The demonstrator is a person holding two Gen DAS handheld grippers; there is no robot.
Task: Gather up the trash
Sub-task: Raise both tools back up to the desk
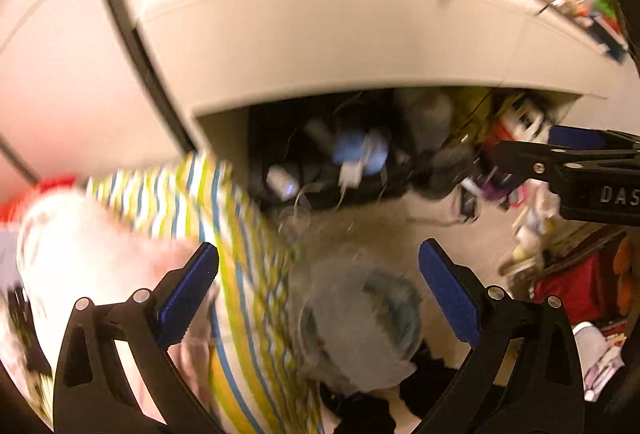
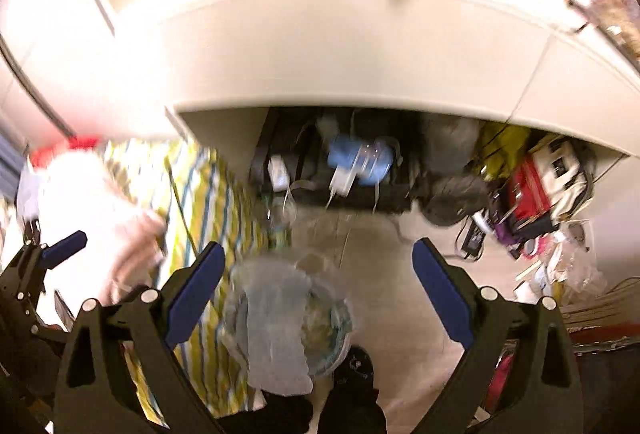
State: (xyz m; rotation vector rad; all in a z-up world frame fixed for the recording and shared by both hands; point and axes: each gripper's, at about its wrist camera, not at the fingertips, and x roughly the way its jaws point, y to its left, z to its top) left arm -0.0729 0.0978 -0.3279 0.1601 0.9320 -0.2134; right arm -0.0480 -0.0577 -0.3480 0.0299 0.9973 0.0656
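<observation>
Both views are motion-blurred. A crumpled clear plastic bag (image 1: 360, 322) with pale blue-green contents lies on the floor beside a yellow, blue and white striped cloth (image 1: 240, 254). My left gripper (image 1: 318, 274) hangs above the bag, open, with nothing between its blue pads. My right gripper (image 2: 318, 286) is open too, over the same bag (image 2: 280, 326), and nothing touches its pads. The right gripper (image 1: 520, 152) reaches into the left wrist view from the right edge. Part of the left gripper (image 2: 60, 250) shows at the left of the right wrist view, beside the striped cloth (image 2: 208, 202).
A white desk (image 1: 320, 46) with a cluttered top spans the upper part of both views. Under it stand a black bag (image 2: 320, 178) holding blue and white items, and a heap of mixed clutter (image 2: 532, 194) at the right. Beige floor (image 2: 380, 266) lies in front.
</observation>
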